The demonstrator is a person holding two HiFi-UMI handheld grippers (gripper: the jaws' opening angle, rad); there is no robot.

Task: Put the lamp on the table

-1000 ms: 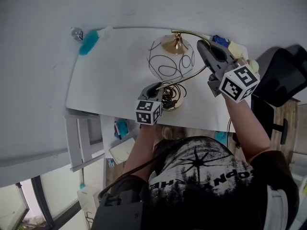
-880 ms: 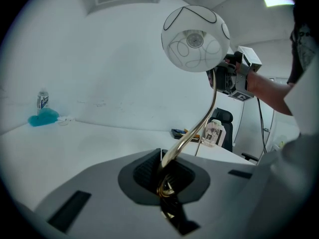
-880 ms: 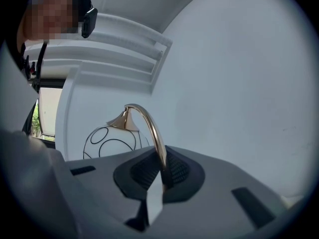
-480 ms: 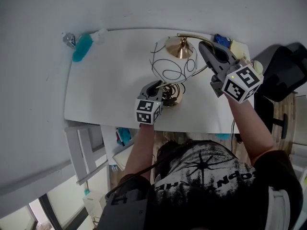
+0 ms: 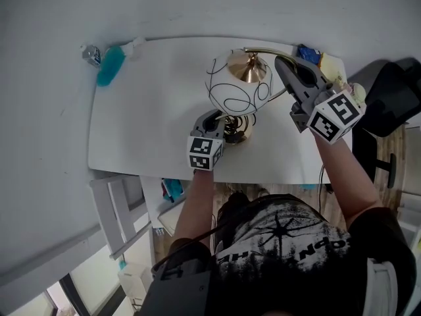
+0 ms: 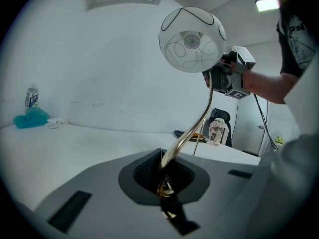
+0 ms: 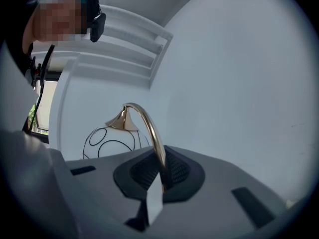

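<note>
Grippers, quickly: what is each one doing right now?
left gripper: closed on the lamp, low on its brass stem by the base.
right gripper: closed on the lamp's curved upper arm.

The lamp (image 5: 240,91) is over the right half of the table (image 5: 151,117), with its base near the front edge. The left gripper (image 5: 214,118) is at its base. The right gripper (image 5: 284,63) is on its stem, right of the shade. A bottle (image 5: 91,54) and a cloth (image 5: 110,66) sit at the far left corner.
</note>
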